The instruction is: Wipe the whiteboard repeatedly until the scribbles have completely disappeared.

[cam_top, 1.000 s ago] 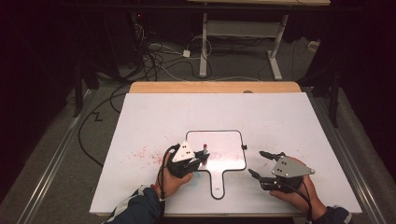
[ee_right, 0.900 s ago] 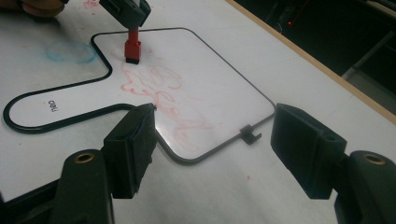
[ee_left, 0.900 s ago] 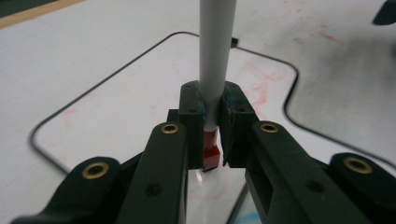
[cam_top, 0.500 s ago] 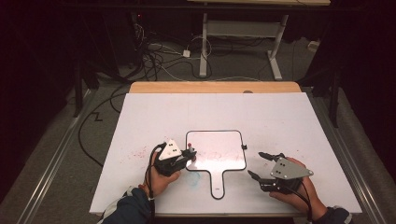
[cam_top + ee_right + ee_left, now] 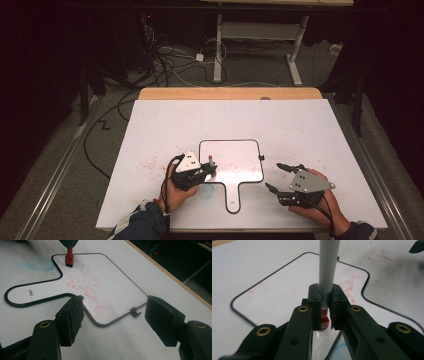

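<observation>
High view: white table [image 5: 300, 130]. Small paddle-shaped whiteboard [image 5: 235, 152] lies flat near the table's 6 o'clock edge, handle toward the person. Left gripper [image 5: 204, 174] at the board's 8 o'clock corner, pinching a marker [image 5: 212, 161] that stands nearly upright. Right gripper [image 5: 278, 177] just off the board's 4 o'clock side, jaws spread, nothing between them, not touching the board.

Left gripper view: jaws pressed together on the grey marker [image 5: 327, 272] barrel, red tip [image 5: 324, 319] pointing down, just over the board [image 5: 282, 292]. Contact with the surface cannot be told. Faint red smears at 1 o'clock of the jaws.

Right gripper view: jaws well apart, framing the board's [image 5: 112, 277] near corner and a small clip [image 5: 135, 311] on its rim. Red tip [image 5: 69, 260] at 11 o'clock, over the board beside the handle's root. Red scrawl [image 5: 87, 287] runs across the middle.

Judgement: writing looks partly done; scrawl faint and smeared, much of the board bare. Right gripper idle, perhaps due to steady the board.
</observation>
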A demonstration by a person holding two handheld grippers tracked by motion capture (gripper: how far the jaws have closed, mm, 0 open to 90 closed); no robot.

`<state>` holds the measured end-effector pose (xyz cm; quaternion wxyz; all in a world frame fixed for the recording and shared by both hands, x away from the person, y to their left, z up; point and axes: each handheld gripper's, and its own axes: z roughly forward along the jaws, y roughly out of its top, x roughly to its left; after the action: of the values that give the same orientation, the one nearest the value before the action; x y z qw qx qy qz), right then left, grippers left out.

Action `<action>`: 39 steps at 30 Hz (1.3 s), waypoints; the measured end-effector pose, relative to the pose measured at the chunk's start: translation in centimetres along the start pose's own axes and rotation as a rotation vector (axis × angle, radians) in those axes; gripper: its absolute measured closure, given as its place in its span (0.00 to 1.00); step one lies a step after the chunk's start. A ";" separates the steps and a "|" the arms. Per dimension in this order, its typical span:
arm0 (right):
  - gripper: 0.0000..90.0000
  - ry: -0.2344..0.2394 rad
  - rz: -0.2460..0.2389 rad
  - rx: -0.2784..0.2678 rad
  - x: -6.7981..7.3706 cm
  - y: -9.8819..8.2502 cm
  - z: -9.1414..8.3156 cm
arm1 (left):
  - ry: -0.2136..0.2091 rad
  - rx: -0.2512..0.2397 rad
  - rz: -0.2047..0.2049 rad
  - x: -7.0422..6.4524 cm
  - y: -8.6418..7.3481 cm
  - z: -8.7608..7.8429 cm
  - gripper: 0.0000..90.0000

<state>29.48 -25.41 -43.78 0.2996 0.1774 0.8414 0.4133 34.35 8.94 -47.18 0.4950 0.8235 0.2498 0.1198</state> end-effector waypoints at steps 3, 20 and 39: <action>0.35 0.004 -0.002 0.001 0.0 0.0 0.1 | -0.027 -0.001 0.025 -1.1 0.7 1.3 0.88; 0.35 -0.013 -0.004 0.012 -0.1 -0.2 -0.2 | 0.063 0.018 -0.031 1.4 -1.3 -2.7 0.88; 0.35 -0.009 -0.007 0.016 0.0 -0.1 0.0 | -0.082 0.016 0.100 -3.9 2.4 4.0 0.88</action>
<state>29.47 -25.52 -43.81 0.3036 0.1788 0.8438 0.4048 33.57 2.94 -46.83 0.4915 0.8432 0.1888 0.1084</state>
